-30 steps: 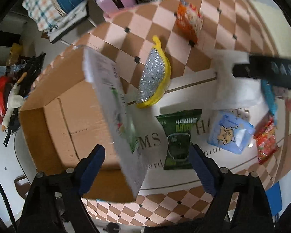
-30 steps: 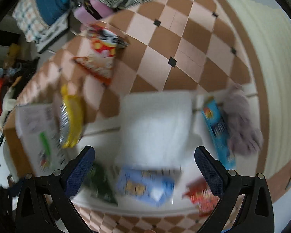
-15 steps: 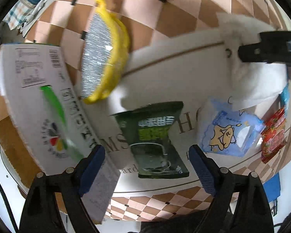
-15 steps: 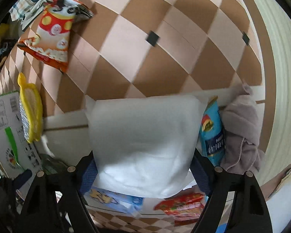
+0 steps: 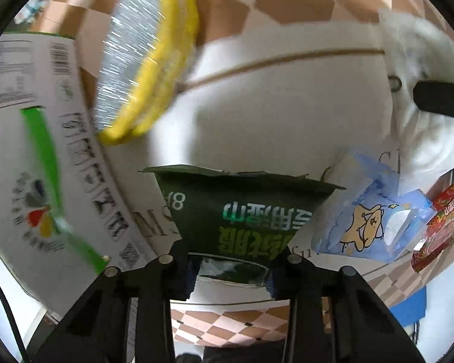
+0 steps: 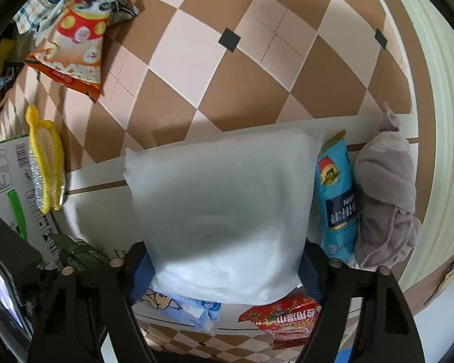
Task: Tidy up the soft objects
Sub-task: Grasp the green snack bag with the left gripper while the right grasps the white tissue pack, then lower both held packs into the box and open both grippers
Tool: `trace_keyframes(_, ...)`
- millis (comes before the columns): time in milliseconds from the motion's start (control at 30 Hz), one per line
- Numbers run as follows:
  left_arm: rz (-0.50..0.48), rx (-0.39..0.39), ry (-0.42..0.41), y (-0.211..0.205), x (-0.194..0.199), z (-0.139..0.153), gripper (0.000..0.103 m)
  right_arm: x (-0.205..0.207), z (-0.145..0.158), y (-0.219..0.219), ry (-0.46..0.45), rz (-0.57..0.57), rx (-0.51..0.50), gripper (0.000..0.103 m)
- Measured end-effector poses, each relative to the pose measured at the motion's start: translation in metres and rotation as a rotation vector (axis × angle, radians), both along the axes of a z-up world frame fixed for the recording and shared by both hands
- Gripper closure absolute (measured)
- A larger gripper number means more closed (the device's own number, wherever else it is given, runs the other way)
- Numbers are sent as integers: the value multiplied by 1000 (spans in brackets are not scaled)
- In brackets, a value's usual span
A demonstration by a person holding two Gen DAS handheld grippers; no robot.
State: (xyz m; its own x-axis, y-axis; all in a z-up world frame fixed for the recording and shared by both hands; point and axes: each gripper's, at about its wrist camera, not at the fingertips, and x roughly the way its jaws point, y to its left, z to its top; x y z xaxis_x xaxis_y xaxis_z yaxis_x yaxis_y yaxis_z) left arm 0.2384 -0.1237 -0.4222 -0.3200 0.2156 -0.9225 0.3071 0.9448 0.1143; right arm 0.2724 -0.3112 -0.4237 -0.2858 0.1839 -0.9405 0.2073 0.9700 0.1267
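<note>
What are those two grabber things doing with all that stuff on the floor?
A person is tidying soft things with two handheld grippers. The right gripper has its fingers on either side of the white pillow. The left gripper is closing around the dark green packet. A cardboard box waits at the left, with a yellow scrubber beside it. Snack bags and a grey cloth lie about.

Bright, even daylight. Fisheye bending curves the checkered floor (image 6: 257,69) toward dark corners. The left view smears the yellow scrubber (image 5: 142,57); the right view stays sharp.
</note>
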Motion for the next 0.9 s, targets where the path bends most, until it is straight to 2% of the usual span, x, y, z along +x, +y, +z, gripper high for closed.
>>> trace_keyframes(167,17,-66,-97,3,-7,48,73,-14,27,-9,-55,-33,18,33)
trace_keyframes(333,74,-159,-210,32,-6,119,73,-27,90,-1,-163,-12,82,33)
trace_keyframes(400,104,-168,-259,53,3,149,73,-16,129,25,-215,16,105,33)
trace_keyframes(433,119,-165,-277,62,26,165,72,-6,151,30,-233,29,117,33)
trace_keyframes(467,138,-162,-295,76,31,176,72,-1,168,41,-256,46,132,33)
trace_keyframes(567,212,-166,-322,127,53,205,72,7,198,99,-310,91,185,33)
trace_keyframes(633,249,-152,-339,164,70,215,72,12,214,136,-334,118,216,33)
trace_keyframes(733,291,-128,-343,210,79,216,72,24,218,198,-352,158,240,33)
trace_keyframes(800,315,-121,-325,239,86,204,72,31,212,236,-352,176,234,33)
trace_keyframes(900,325,-118,-292,273,104,187,72,47,189,290,-328,187,224,33)
